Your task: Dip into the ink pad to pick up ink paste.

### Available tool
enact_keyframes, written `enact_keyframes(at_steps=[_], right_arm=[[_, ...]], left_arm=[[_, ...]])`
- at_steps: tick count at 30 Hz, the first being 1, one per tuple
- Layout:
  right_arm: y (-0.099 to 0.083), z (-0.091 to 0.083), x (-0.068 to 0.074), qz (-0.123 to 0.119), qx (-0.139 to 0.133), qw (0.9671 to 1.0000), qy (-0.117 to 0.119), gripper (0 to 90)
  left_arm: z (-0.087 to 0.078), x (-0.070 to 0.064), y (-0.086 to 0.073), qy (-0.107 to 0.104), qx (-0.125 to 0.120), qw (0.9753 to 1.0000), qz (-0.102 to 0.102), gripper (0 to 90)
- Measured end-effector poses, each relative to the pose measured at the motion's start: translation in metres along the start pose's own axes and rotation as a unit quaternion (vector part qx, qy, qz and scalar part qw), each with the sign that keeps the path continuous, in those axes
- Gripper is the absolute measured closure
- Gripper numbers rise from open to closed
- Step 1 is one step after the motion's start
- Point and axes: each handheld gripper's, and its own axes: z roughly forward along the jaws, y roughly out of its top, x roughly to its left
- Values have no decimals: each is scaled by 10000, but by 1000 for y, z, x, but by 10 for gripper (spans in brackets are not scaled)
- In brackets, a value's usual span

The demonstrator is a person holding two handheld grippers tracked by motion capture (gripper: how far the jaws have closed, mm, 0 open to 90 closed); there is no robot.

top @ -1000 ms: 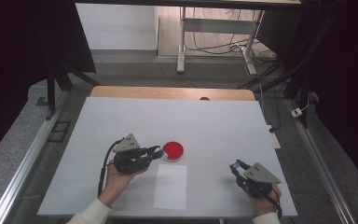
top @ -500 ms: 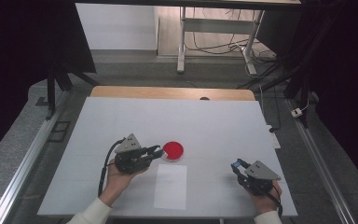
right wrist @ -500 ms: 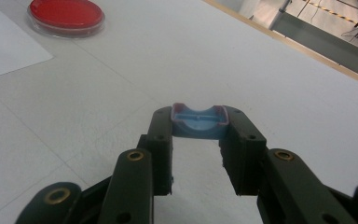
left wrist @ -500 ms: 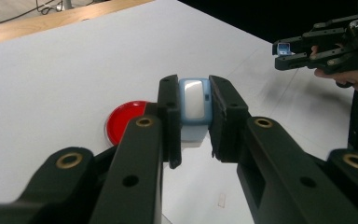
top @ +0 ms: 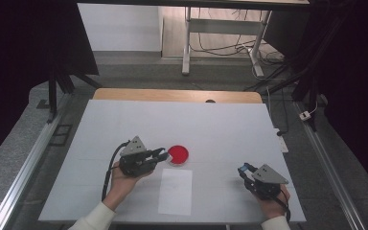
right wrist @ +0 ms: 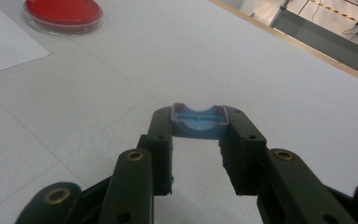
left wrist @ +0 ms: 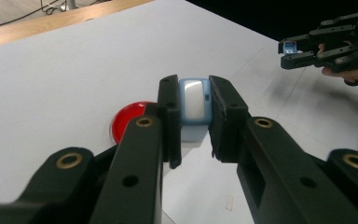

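High view: left gripper (top: 161,154) clamps a blue case (left wrist: 193,103) just beside the red dish (top: 178,155); right gripper (top: 244,169) grips a blue cap (right wrist: 199,121), paper sheet (top: 175,191) between them

The left tongs (left wrist: 193,121) hide part of the red dish (left wrist: 128,121).

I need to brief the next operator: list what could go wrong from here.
1. The left gripper pinches the blue stamp only at its jaw tips, so it might slip.
2. The stamp hangs right beside the red dish and could knock it.
3. The right gripper holds the blue cap just as shallowly.
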Motion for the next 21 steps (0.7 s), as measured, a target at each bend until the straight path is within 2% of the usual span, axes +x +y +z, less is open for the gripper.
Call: enact_keyframes(at_steps=[11, 15, 21], right_arm=[[-4, -4, 0, 2, 29, 10000, -81, 649], [-6, -7, -1, 23, 61, 9999, -112, 649], [-8, -7, -2, 48, 41, 9999, -109, 649]], left_arm=[[10, 6, 8, -20, 38, 10000, 80, 753], [15, 7, 10, 22, 87, 9998, 161, 753], [16, 9, 11, 44, 90, 9998, 169, 753]])
